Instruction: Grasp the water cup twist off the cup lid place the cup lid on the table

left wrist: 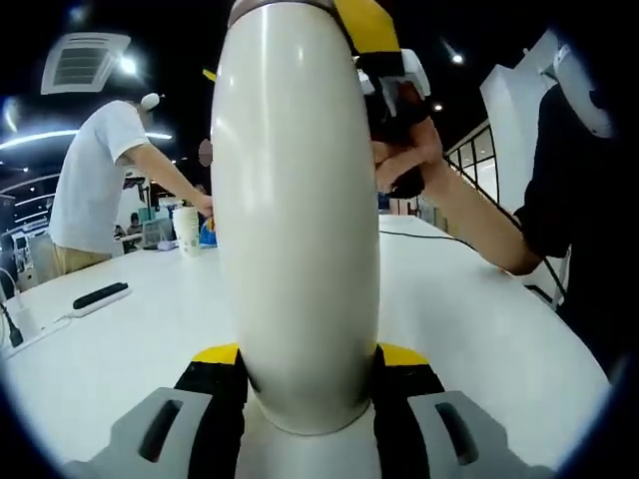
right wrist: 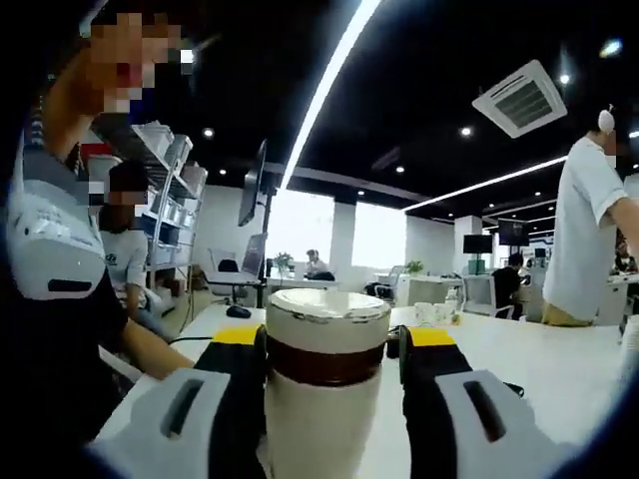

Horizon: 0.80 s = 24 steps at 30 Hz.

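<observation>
In the left gripper view, the left gripper [left wrist: 310, 374] has its two jaws pressed against the sides of the water cup [left wrist: 296, 230], gripping its cream-white body low down. The cup stands upright between the jaws, over the white table [left wrist: 130, 349]. At the top of the cup the right gripper [left wrist: 384, 50] reaches in, its yellow-and-black part next to the cup's upper end, held by a person's hand [left wrist: 404, 140] with a bare forearm and a dark sleeve. On the table to the left lie a power strip [left wrist: 98, 296] and a white paper cup [left wrist: 186, 231] further back. A person in a white shirt [left wrist: 95, 180] leans over the far edge of the table. A ceiling vent [left wrist: 85, 60] shows overhead.

In the right gripper view, the right gripper [right wrist: 329, 364] looks at the cup from near its top. Its jaws stand on either side of the cup lid [right wrist: 327, 307], the cream cap above a dark brown band; a narrow gap shows on each side, so I cannot tell whether they grip it. The lid sits on the cup. A person in a white shirt [right wrist: 584, 239] stands at the right, and a monitor [right wrist: 255, 190] hangs further back
</observation>
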Each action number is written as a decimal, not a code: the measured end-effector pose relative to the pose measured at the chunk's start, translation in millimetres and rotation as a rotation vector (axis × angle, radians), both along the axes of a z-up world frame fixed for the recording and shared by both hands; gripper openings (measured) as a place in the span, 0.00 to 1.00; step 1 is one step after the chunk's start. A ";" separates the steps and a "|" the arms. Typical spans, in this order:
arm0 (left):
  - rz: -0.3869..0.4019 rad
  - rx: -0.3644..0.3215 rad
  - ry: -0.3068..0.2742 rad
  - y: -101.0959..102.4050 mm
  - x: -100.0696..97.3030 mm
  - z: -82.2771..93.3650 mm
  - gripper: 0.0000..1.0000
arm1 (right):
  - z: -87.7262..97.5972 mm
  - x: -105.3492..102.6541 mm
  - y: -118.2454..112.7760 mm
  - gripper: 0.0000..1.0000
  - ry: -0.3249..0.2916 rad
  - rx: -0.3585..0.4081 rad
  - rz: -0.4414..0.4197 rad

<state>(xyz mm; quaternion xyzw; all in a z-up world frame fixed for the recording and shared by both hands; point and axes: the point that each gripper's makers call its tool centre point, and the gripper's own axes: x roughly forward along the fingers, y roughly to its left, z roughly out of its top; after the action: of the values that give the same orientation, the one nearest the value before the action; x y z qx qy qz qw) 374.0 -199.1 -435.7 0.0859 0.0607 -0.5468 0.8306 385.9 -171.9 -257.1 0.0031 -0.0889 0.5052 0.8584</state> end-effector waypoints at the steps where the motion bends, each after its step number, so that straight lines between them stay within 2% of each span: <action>1: 0.000 0.000 0.000 0.0 0.0 0.0 0.51 | 0.3 -0.6 -2.1 0.62 -0.005 0.001 -0.039; 3: -0.002 0.001 -0.002 -0.3 -0.3 -0.1 0.51 | 6.5 -6.0 -10.2 0.62 -0.054 0.026 -0.183; 6: -0.002 0.001 -0.002 -0.5 -0.5 -0.1 0.51 | 14.0 -18.6 -15.6 0.62 -0.089 0.067 -0.312; 8: -0.003 0.001 -0.003 -0.5 -0.7 -0.1 0.51 | 16.6 -24.1 -20.2 0.62 -0.086 0.097 -0.387; 12: -0.002 0.001 -0.003 -0.6 -1.0 -0.1 0.51 | 22.3 -30.2 -15.1 0.58 -0.129 0.087 -0.429; 15: -0.002 0.002 -0.004 -0.8 -1.0 -0.1 0.51 | 26.1 -24.6 -12.3 0.55 -0.151 0.058 -0.456; 18: -0.001 0.002 -0.004 -0.8 -1.1 -0.1 0.51 | 27.3 -16.4 -11.5 0.53 -0.145 0.037 -0.466; 20: -0.001 0.002 -0.004 -1.0 -1.2 -0.1 0.51 | 24.7 -13.6 -12.0 0.46 -0.129 0.024 -0.465; 24: -0.001 0.002 -0.002 -1.4 -1.3 0.0 0.51 | 24.2 -12.9 -9.1 0.46 -0.127 0.019 -0.423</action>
<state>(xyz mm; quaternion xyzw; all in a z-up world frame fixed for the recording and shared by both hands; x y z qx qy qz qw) 372.7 -200.6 -435.7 0.0874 0.0602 -0.5471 0.8303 373.0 -181.0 -232.9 -0.0394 -0.1460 0.3122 0.9379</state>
